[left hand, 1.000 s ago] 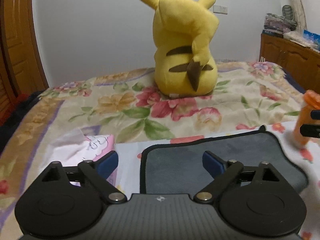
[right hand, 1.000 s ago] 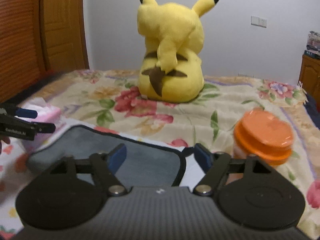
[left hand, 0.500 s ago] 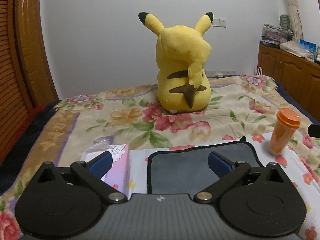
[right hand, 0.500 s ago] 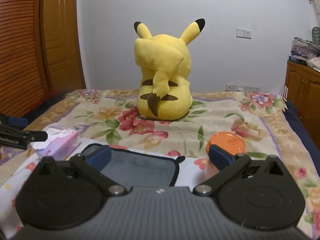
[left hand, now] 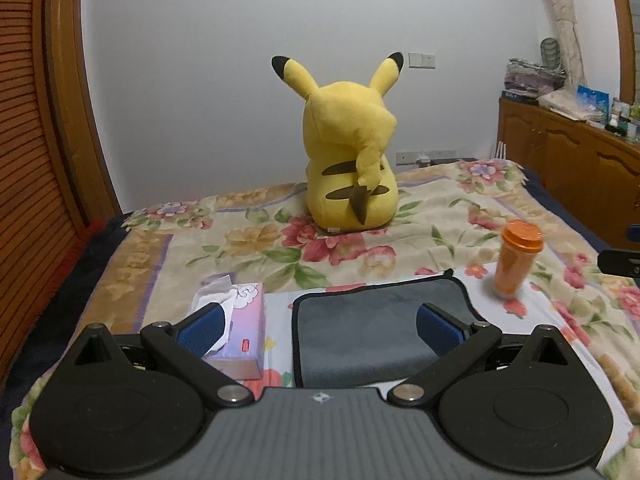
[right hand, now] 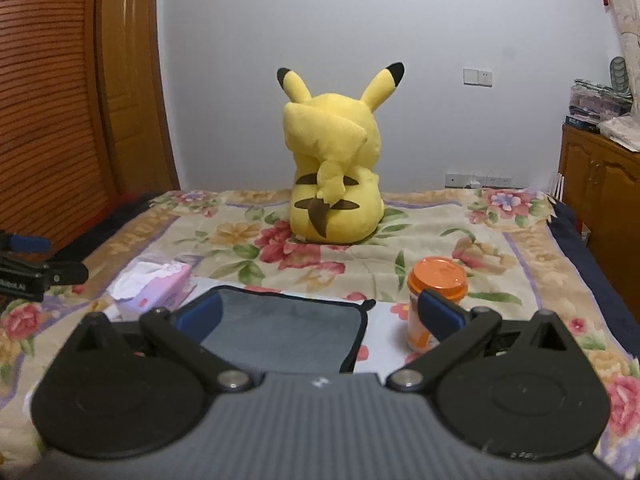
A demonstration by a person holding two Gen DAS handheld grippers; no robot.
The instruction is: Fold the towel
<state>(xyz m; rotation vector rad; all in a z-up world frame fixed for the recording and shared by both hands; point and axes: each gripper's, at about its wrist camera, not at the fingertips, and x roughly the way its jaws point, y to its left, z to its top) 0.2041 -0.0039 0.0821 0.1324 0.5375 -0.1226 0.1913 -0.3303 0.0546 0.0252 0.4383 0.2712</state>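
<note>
- Two jaws of the left gripper (left hand: pixel 320 328) stood spread and empty above the grey towel (left hand: pixel 372 332), flat on the bed (left hand: pixel 248 252), long axis left-right.
- Right gripper (right hand: pixel 320 316), likewise released, saw the towel near-left, beside the orange cup (right hand: pixel 434 304).

Right gripper (right hand: pixel 319 318) hangs above the bed, blue pads spread wide — dark grey black-edged towel (right hand: pixel 280 330) lies folded flat below, orange lidded plastic cup (right hand: pixel 436 292) just beside it.
</note>
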